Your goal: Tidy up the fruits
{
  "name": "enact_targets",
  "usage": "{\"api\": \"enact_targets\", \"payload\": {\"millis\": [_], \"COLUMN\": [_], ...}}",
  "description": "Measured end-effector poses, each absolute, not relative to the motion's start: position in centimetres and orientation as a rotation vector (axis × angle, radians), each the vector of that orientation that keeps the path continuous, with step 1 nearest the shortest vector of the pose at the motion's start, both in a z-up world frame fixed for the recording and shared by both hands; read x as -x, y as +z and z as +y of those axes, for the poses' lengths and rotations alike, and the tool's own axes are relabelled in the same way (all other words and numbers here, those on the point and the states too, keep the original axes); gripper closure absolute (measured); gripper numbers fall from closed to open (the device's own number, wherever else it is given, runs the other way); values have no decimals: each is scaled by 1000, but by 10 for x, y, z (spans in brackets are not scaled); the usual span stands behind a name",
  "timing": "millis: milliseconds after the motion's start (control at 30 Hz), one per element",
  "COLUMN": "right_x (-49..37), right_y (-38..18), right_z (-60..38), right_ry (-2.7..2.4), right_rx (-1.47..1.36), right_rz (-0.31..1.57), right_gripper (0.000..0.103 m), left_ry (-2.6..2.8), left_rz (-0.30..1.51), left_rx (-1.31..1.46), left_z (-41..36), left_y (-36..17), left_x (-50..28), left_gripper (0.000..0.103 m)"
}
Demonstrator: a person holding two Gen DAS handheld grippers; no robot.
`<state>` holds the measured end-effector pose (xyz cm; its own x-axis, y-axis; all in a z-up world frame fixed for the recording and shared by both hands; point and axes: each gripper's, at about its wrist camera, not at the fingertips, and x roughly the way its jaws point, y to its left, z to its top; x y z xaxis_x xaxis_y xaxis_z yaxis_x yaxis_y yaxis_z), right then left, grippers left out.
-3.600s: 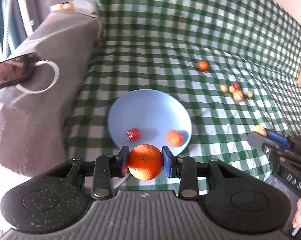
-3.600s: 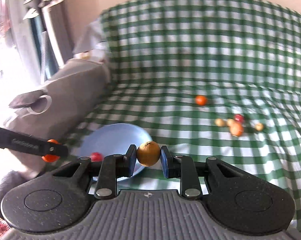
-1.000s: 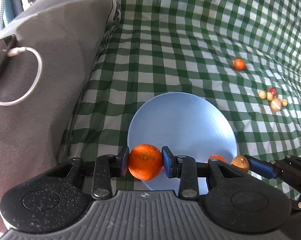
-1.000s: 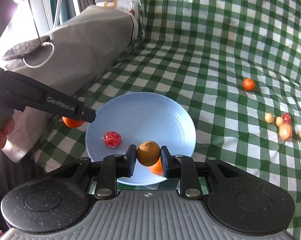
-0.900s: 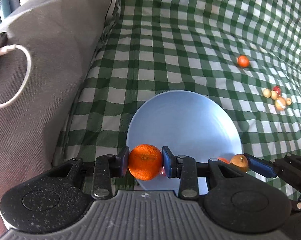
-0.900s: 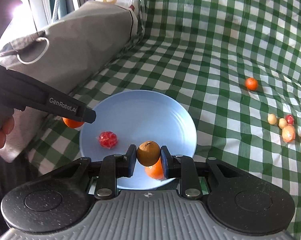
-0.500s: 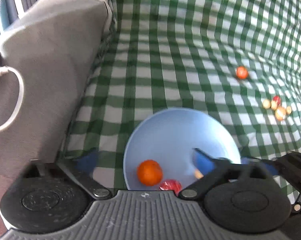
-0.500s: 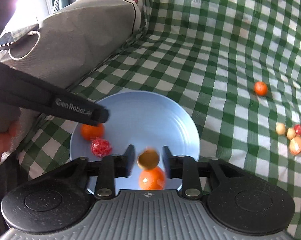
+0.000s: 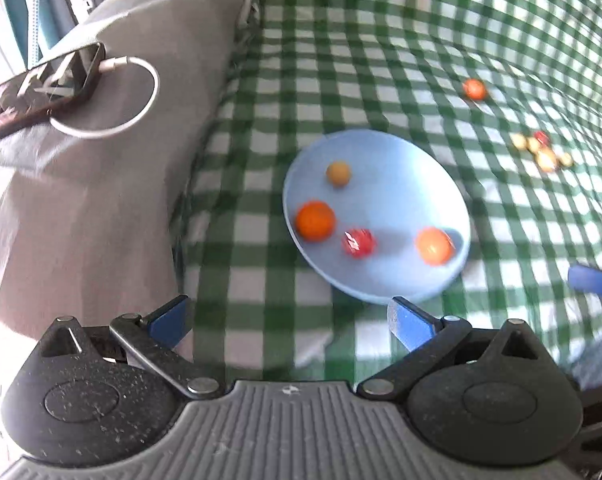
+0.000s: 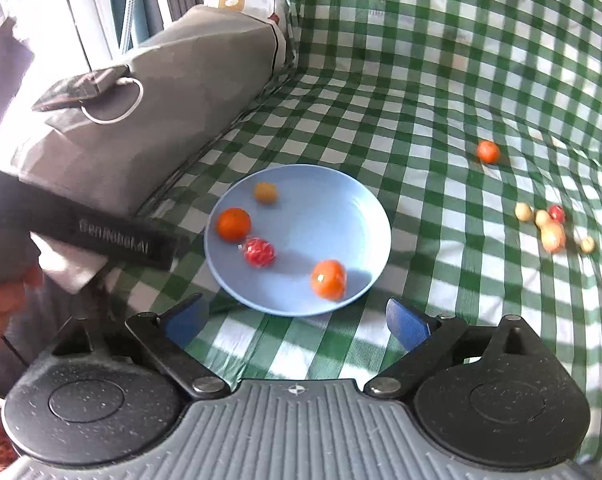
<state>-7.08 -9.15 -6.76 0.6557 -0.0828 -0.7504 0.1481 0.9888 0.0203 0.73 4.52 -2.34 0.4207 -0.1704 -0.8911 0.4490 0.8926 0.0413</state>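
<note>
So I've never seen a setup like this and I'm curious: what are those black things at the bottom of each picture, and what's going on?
They are hand-held grippers, one per hand, each with a camera looking along its blue fingers. One picture comes from the left gripper, the other from the right gripper. Both stand open and hold nothing; the right one's jaws have just been opening. On the green checked cloth a blue plate holds four fruits. A lone orange fruit and a small cluster of fruits lie off the plate.
</note>
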Motion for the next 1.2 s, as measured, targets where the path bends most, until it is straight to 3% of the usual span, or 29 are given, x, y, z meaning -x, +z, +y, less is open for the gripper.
{"api": "enact_targets", "payload": {"millis": [600, 1200], "right_x": [147, 156], "right_y": [-33, -37], "right_z": [-76, -90], "right_ry": [-230, -251], "right_rx": [-115, -174], "right_rz": [703, 685], "right_gripper": [5, 4], "left_ry": [-434, -442], "left_rz": [968, 981], "left_rx": [-337, -409], "left_z": [46, 21], "left_y": [22, 13], "left_x": [66, 67], "left_gripper": [0, 0]}}
